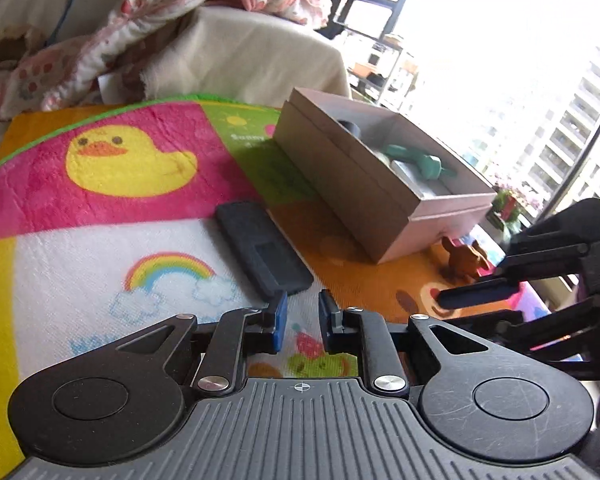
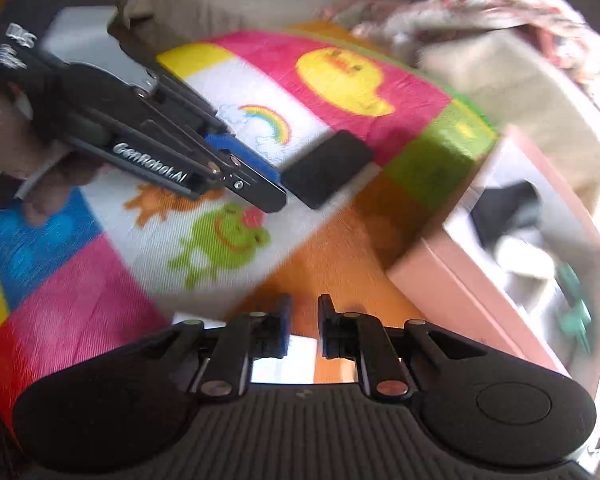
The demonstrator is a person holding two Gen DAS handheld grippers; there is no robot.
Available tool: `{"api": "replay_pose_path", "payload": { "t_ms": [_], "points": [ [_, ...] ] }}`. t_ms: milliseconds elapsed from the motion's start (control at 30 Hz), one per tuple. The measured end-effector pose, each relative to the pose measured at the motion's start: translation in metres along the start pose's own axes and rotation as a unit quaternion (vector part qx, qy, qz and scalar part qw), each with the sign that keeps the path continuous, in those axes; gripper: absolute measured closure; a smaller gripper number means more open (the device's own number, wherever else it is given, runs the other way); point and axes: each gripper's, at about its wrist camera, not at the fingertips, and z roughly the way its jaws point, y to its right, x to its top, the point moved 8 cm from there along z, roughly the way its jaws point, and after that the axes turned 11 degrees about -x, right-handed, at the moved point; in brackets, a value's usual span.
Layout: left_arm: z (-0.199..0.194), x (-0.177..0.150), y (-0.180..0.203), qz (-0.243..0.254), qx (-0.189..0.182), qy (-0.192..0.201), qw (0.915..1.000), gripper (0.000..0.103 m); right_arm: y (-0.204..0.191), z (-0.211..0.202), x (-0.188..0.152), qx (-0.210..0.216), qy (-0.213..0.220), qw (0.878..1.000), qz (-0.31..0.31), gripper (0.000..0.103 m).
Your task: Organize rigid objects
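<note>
Lying flat on the colourful mat (image 1: pixel 100 240), the dark flat case (image 1: pixel 262 254) is a long rectangular slab with rounded corners and a slightly raised panel on its top. In the left wrist view it sits just beyond the left gripper (image 1: pixel 303 322), toward 11 o'clock from the fingertips. The jaws of this gripper stand narrow, with only a small gap, and nothing is between them. The right gripper (image 2: pixel 303 328) is closed down and empty, over the orange part of the mat; the right wrist view is blurred.

The mat shows a yellow duck (image 1: pixel 120 160), a rainbow (image 1: pixel 168 272) and a green frog (image 2: pixel 220 244). A small brown toy animal (image 1: pixel 464 260) stands on the mat near the box corner. Behind are a beige cushion (image 1: pixel 240 56) with a flowered blanket (image 1: pixel 172 12), and at 2 o'clock a bright window (image 1: pixel 500 60).

The open cardboard box (image 1: pixel 340 184) lies at 1 o'clock from the case. Inside are a teal plastic piece (image 1: pixel 416 160) and a dark round thing (image 1: pixel 350 126), which I cannot identify.
</note>
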Motion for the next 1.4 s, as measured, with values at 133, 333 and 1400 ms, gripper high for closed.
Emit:
{"api": "replay_pose_path", "payload": {
  "t_ms": [133, 333, 1400],
  "points": [
    [-0.006, 0.025, 0.000, -0.005, 0.094, 0.062, 0.9937, 0.082, 0.039, -0.038, -0.032, -0.058, 0.077, 0.993, 0.070, 0.030],
    [0.011, 0.043, -0.022, -0.071, 0.153, 0.080, 0.9824, 0.081, 0.078, -0.048, -0.093, -0.132, 0.105, 0.971, 0.168, 0.026],
    [0.036, -0.005, 0.085, 0.095, 0.109, -0.022, 0.9892, 0.075, 0.111, -0.017, -0.154, -0.077, 0.093, 0.933, 0.339, 0.021]
  ]
}}
